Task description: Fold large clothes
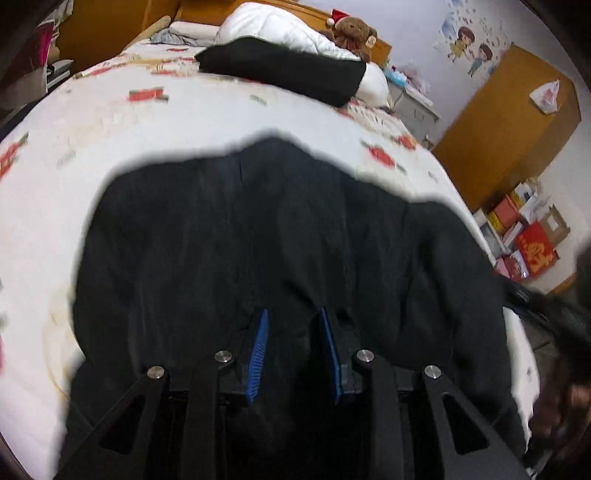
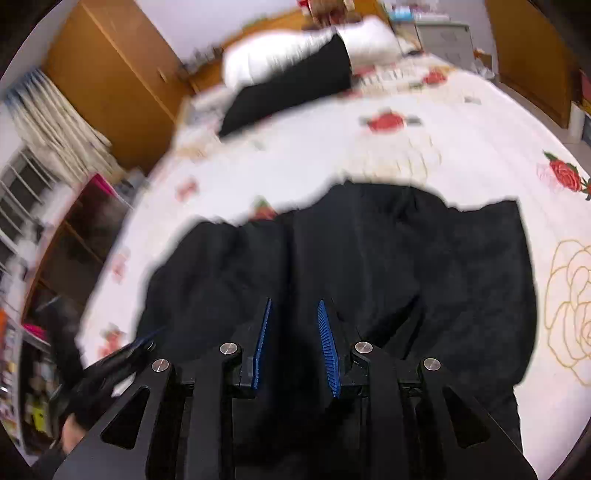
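Note:
A large black garment (image 1: 258, 240) lies spread on the bed, its far edge uneven; the right wrist view shows it as well (image 2: 388, 258), creased in the middle. My left gripper (image 1: 293, 310) hovers over its near part with the blue pads (image 1: 258, 343) apart and only cloth showing below the gap. My right gripper (image 2: 294, 301) is open in the same way above the garment, nothing pinched between its pads (image 2: 328, 347). The left gripper (image 2: 110, 365) also shows at the lower left of the right wrist view, held by a hand (image 2: 74, 432).
The bed (image 1: 184, 122) has a white sheet with red roses. At its head lie a second black folded garment (image 1: 288, 70), a white duvet (image 1: 273, 29) and a teddy bear (image 1: 354, 33). A wooden wardrobe (image 1: 506, 129) and stacked boxes (image 1: 524, 236) stand to the right.

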`<state>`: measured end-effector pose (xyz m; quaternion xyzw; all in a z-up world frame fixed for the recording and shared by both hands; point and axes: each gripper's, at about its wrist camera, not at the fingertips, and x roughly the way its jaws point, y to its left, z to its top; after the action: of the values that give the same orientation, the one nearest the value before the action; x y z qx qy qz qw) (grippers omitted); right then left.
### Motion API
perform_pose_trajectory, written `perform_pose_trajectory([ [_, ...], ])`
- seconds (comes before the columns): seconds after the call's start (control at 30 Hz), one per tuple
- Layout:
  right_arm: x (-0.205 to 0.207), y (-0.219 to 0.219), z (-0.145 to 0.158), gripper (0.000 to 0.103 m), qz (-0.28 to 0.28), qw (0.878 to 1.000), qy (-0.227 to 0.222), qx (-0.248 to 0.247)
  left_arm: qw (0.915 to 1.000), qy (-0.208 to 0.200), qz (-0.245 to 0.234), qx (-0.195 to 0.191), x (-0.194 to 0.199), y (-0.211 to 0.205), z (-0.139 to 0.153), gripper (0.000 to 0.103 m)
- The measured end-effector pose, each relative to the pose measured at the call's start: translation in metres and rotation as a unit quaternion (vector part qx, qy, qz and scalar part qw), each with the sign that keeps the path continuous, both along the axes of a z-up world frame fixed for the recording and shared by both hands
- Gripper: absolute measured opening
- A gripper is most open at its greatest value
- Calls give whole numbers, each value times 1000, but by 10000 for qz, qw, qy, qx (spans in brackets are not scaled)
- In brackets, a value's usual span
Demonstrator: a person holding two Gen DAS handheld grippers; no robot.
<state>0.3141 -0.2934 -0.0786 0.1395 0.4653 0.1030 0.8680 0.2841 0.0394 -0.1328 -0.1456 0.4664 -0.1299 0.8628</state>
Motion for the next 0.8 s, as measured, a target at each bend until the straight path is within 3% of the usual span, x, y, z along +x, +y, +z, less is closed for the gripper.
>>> perform_pose_trajectory([
  [0.07, 8, -1, -38, 21, -69, 9994, 320, -140, 9995, 0, 77, -293, -17, -2, -14, 30],
  [0.1, 7, -5, -48, 7, -82, 9994, 291, -160, 9991, 25, 121, -396, -22, -1, -16, 30],
  [0.13, 4, -12, -59, 2, -141, 9994, 234, -207, 9988, 42, 152, -468, -24, 0, -18, 30],
  [0.23, 2, -19, -64, 1, -214, 9993, 290, 88, 9993, 58, 107, -357, -25, -5, -19, 30],
  [0.37, 0, -15, -39, 6, -229, 9990, 375, -81, 9999, 88, 9, -62, -24, -12, -12, 30],
  [0.53, -39, 1, 20, 13, 138, 9991, -313, 266, 10000, 96, 16, 14, -27, -17, -7, 30],
  [0.6, -49, 22, 24, 17, 535, 9974, -407, 245, 9999, 97, 13, 35, -33, -18, -6, 30],
  [0.7, -48, 44, -14, 17, 865, 9961, 139, -134, 9999, 105, 0, 40, -40, -19, -7, 30],
  [0.77, -39, 40, -56, 12, 712, 9947, 650, -347, 9999, 138, -17, -2, -41, -16, -8, 30],
  [0.8, -37, 34, -67, 4, 636, 9951, 705, -261, 9999, 153, -55, -21, -43, -16, -9, 30],
])
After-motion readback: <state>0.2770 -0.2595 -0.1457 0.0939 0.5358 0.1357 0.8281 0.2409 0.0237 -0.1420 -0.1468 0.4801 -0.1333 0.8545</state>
